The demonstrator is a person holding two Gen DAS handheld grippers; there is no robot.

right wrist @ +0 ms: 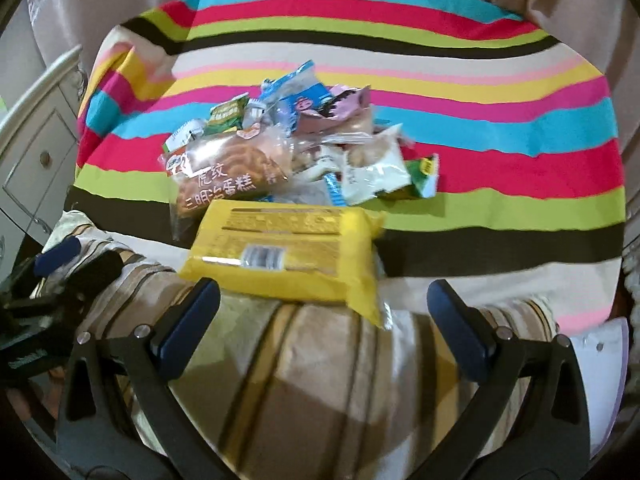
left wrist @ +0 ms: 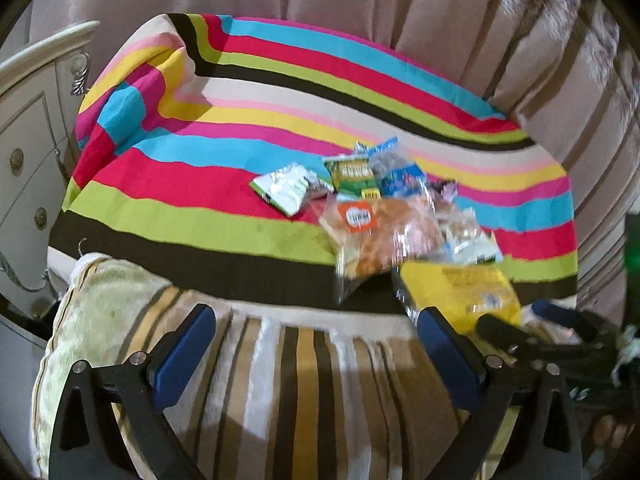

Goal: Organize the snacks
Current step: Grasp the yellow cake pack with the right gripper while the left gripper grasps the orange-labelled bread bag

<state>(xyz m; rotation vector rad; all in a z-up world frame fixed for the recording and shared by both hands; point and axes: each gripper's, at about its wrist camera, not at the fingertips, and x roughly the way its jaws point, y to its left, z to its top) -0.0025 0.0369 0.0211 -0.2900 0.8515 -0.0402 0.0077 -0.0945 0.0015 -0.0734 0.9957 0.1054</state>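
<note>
Right gripper (right wrist: 324, 308) gapes wide; yellow packet (right wrist: 288, 256) at twelve o'clock, perhaps overhanging the striped cushion (right wrist: 304, 380).

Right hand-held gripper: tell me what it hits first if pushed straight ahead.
Most likely the yellow snack packet, lying just beyond the open right hand-held gripper, with the tiger-stripe cake bag behind it. Depth is uncertain.

My snacks lie heaped on the striped bedspread (right wrist: 500, 184). Nearest me a yellow packet (right wrist: 288, 256) lies flat, barcode up; just beyond it to the left a clear-wrapped brown cake (right wrist: 228, 176), with smaller green, blue and white packets (right wrist: 372, 168) jumbled behind.
</note>
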